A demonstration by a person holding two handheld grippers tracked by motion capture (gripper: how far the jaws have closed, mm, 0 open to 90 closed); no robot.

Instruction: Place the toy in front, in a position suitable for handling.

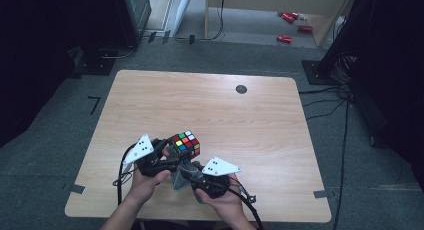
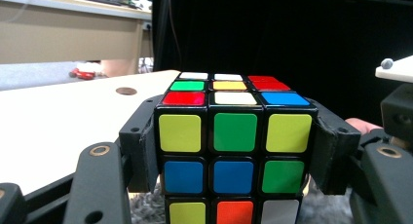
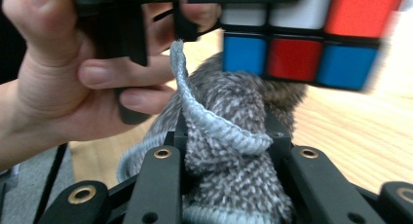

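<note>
Grey cloth [image 3: 229,160] sits clamped in the right gripper [image 3: 226,136] under the cube [image 2: 234,146], which the left gripper [image 2: 234,151] clamps.

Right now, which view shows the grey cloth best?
Right gripper view: the grey cloth sits bunched between the right tongs, weave and hem clear. Left gripper view shows a strip of it under the cube. High view shows a small grey patch.

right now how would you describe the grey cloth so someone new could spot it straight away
Start at the near edge of the wooden table, where the person's two hands meet. The grey cloth is bunched between the jaws of the right gripper, just below the colour cube held by the left gripper. It is the one soft, speckled thing, with a pale stitched hem.
</note>
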